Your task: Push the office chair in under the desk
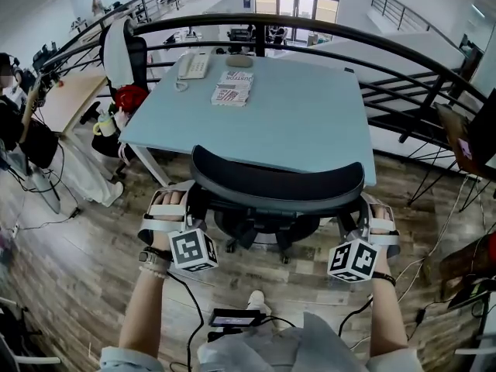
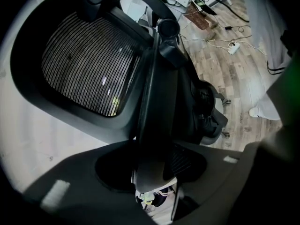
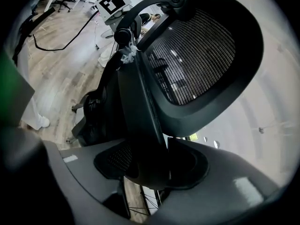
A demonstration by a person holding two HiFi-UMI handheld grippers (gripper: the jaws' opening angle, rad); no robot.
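Left claw [image 1: 186,204] and right claw [image 1: 364,211] are clamping opposite side edges of the black mesh-backed office chair [image 1: 277,186], standing at the near edge of the pale blue rectangular desk [image 1: 310,122].

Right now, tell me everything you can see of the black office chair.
The black office chair stands upright on the wooden floor at the near edge of the pale blue desk, its back facing away from the desk. Its curved backrest is a hard black frame around see-through mesh; a wheeled base shows below, and the seat is mostly hidden. The left gripper and right gripper each hold one side edge of that frame between closed jaws.
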